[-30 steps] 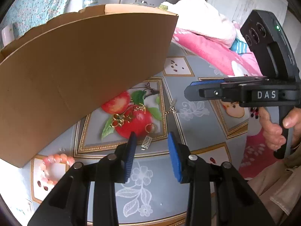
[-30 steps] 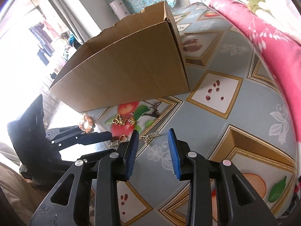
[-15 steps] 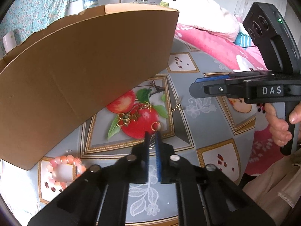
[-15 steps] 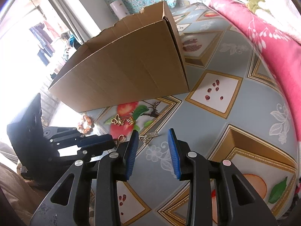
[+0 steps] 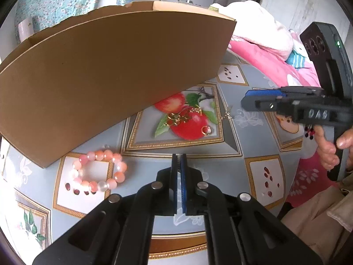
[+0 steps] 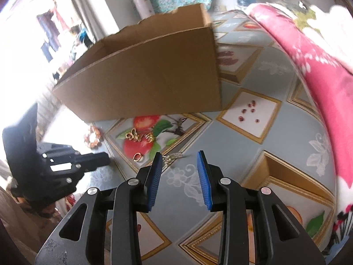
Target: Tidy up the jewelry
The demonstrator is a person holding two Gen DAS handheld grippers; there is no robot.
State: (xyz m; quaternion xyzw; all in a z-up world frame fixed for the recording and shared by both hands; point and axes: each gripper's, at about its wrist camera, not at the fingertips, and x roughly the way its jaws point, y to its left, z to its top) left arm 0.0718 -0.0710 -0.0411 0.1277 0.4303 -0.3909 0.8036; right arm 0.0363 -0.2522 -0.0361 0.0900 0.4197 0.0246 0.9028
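Two tools are ours: the left tool (image 5: 179, 161) has its blue pads pressed together, whether on anything we cannot tell; the right tool (image 6: 179, 167) stands apart, empty. Before the brown cardboard box (image 5: 106, 72), on the bench's fruit-patterned cloth (image 5: 260, 172), lie a pink bead bracelet (image 5: 99, 172), gold trinkets (image 5: 181, 117), a gold ring (image 5: 206, 130) and a silver chain piece (image 6: 173, 155).
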